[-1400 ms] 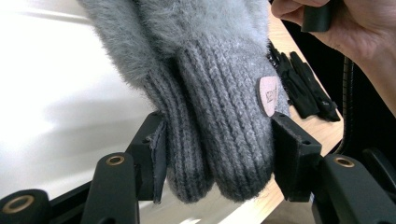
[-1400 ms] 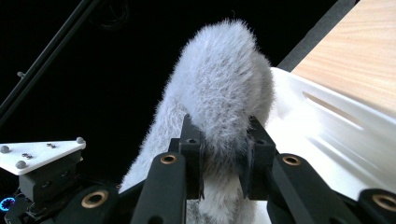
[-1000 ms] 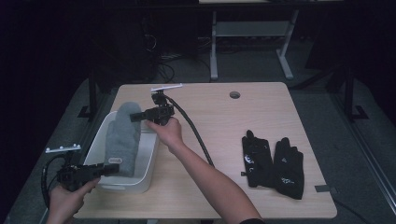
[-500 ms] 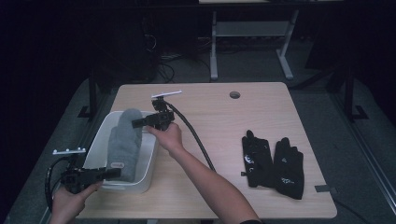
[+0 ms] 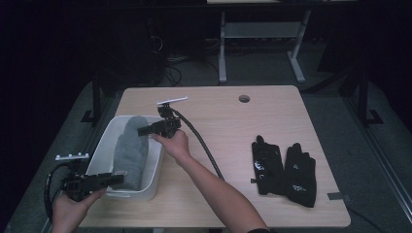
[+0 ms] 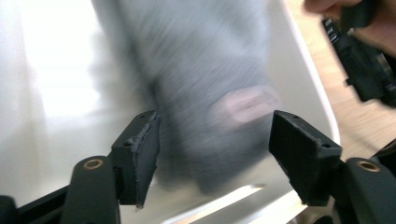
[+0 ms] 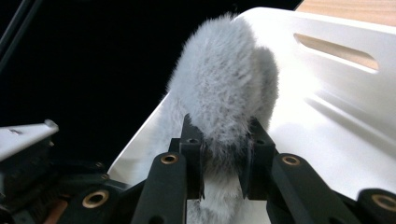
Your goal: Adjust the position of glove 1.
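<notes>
A grey fuzzy mitten (image 5: 130, 153) lies lengthwise in a white bin (image 5: 156, 170) at the table's left. My right gripper (image 5: 142, 130) is at the mitten's far end. In the right gripper view it (image 7: 223, 127) is shut on the mitten's fluffy tip (image 7: 224, 79), over the bin's wall (image 7: 327, 93). My left gripper (image 5: 115, 178) is at the bin's near end. Its jaws have just been opening and stand open (image 6: 215, 135), with the blurred mitten (image 6: 205, 84) just beyond and between them, not pressed by the pads.
Two black gloves (image 5: 266, 165) (image 5: 300, 175) lie side by side on the right half of the wooden table (image 5: 228, 121). The right gripper's black cable (image 5: 204, 148) runs across the table's middle. A round hole (image 5: 244, 98) sits near the far edge.
My left jaws have spread apart at the mitten's near end. The right gripper has come slightly nearer and lower with the mitten's tip, and the mitten lies flatter in the bin.
</notes>
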`<state>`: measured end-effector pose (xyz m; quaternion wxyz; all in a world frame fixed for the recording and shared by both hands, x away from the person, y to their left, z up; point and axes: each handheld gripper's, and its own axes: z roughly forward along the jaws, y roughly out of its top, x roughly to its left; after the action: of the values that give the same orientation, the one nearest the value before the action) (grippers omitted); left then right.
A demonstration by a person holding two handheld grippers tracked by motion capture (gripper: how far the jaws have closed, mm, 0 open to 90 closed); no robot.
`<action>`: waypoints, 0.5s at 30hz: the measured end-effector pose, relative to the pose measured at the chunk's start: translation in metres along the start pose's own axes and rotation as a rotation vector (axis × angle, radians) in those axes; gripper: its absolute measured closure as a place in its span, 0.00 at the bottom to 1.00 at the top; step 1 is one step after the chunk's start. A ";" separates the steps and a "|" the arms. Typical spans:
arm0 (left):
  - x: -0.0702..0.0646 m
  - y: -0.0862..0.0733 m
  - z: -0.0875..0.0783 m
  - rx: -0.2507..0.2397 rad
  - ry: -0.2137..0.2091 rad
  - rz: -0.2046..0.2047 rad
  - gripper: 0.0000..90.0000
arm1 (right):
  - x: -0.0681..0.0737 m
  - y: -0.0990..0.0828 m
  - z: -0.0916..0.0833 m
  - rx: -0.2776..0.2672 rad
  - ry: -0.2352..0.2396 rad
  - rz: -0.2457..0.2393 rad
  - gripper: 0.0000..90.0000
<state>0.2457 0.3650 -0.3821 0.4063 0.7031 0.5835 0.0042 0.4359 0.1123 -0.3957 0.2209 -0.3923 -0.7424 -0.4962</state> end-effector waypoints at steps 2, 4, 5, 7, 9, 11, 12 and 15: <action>-0.001 0.002 -0.002 -0.002 0.001 0.006 0.38 | -0.001 -0.001 0.003 0.021 -0.005 -0.012 0.82; -0.003 0.004 -0.001 0.000 0.001 0.019 0.38 | -0.003 -0.003 0.006 0.038 -0.013 -0.007 0.81; -0.005 0.004 0.000 -0.005 -0.001 0.014 0.38 | -0.005 -0.003 0.007 0.045 -0.016 -0.009 0.81; -0.007 0.004 0.001 0.000 -0.007 0.023 0.38 | -0.004 -0.002 0.007 0.054 -0.037 -0.025 0.76; -0.007 0.005 0.003 0.001 -0.007 0.029 0.38 | -0.004 -0.001 0.005 0.050 -0.046 -0.021 0.71; -0.008 0.005 0.003 -0.004 -0.002 0.027 0.38 | -0.004 0.002 0.000 0.036 -0.059 -0.029 0.66; -0.009 0.005 0.002 -0.020 -0.004 0.022 0.38 | -0.004 0.003 -0.003 0.035 -0.068 -0.023 0.64; -0.010 0.006 0.001 -0.023 -0.002 0.035 0.38 | -0.006 0.006 -0.012 0.019 -0.075 -0.025 0.64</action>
<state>0.2480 0.3561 -0.3746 0.4148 0.7084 0.5708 0.0173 0.4438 0.1005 -0.3915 0.1907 -0.3992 -0.7595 -0.4769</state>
